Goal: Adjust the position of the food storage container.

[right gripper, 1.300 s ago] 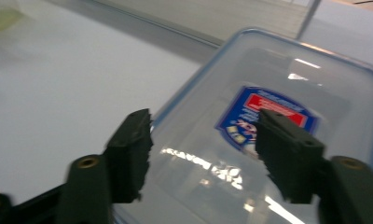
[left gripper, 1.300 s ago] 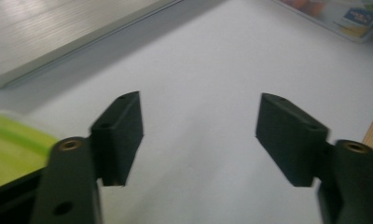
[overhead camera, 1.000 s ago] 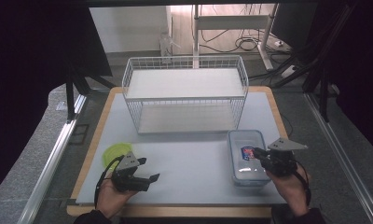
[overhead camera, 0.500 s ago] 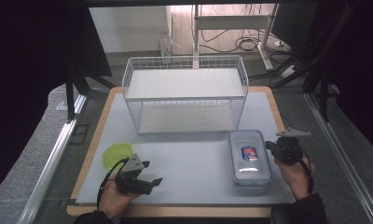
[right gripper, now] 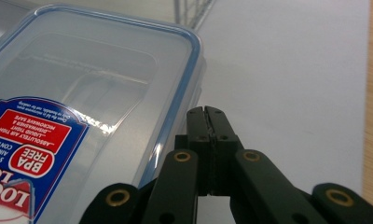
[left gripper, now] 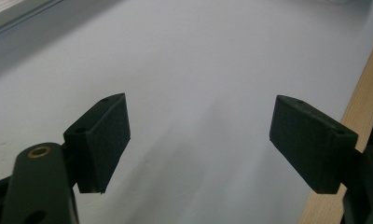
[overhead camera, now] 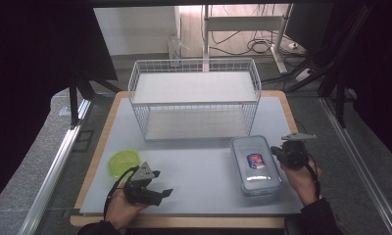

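Observation:
A clear plastic container with a blue-rimmed lid and a red and blue label lies on the mat at the right; it also appears in the right gripper view as the container. My right gripper is just off its right side, and the right gripper has its jaws pressed together with nothing between them, beside the lid's rim. My left gripper rests low near the front left, and the left gripper has its jaws wide apart over bare mat. A yellow-green lid lies behind it.
A white wire rack with a flat top shelf stands at the back middle of the grey mat. The wooden table edge runs close on the left gripper's right side. Cables and stands lie on the floor beyond.
My right gripper has moved off the container's top to its right side and shut. My left gripper has shifted slightly toward the front and stays open.

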Demonstrator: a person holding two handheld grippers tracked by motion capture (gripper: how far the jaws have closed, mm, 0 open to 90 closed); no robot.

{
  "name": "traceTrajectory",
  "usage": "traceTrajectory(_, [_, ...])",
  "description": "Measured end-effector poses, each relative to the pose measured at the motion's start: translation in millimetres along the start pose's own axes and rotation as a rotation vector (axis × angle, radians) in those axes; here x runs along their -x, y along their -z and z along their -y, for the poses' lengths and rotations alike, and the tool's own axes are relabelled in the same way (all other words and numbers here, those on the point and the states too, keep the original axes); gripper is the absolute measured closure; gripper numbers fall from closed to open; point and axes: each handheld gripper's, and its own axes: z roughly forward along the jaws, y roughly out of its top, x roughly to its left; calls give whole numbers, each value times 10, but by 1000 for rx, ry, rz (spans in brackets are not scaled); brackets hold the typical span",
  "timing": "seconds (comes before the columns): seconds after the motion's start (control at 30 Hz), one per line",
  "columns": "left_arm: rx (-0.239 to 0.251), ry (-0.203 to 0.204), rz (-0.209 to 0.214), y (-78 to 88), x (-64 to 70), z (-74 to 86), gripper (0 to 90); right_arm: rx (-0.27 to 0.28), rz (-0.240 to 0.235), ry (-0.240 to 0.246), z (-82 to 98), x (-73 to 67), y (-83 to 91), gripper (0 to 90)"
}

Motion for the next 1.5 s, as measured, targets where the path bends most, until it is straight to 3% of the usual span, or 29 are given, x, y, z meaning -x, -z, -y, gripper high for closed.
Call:
traceTrajectory(0.4, [-27,-24,-11,-44,26,-7,201,-26,-106,63,-228,-396,-239,898])
traceTrajectory(0.77, [-16,-2,3,-32,31,-22,203,-42,-220,150,-372,-836,-403,898])
traceTrajectory(0.87, [-10,-11,-16,-10,40,-27,221,-38,-240,182,-378,-948,-408,897])
traceTrajectory(0.9, [-9,-13,-22,-3,43,-28,229,-28,-239,200,-373,-953,-388,896])
traceTrajectory(0.97, [-2,-16,-35,14,44,-34,258,9,-243,191,-363,-942,-309,896])
traceTrajectory(1.07, [26,-2,-33,39,18,-63,324,53,-215,197,-346,-908,-152,897])
traceTrajectory(1.23, [79,30,-23,13,-29,-216,516,65,-232,179,-157,-845,115,896])
traceTrajectory(1.43, [47,27,-43,-190,-89,-453,761,62,-221,181,163,-865,367,896])
traceTrajectory(1.5, [38,38,-57,-273,-130,-519,805,69,-204,181,248,-882,456,895])
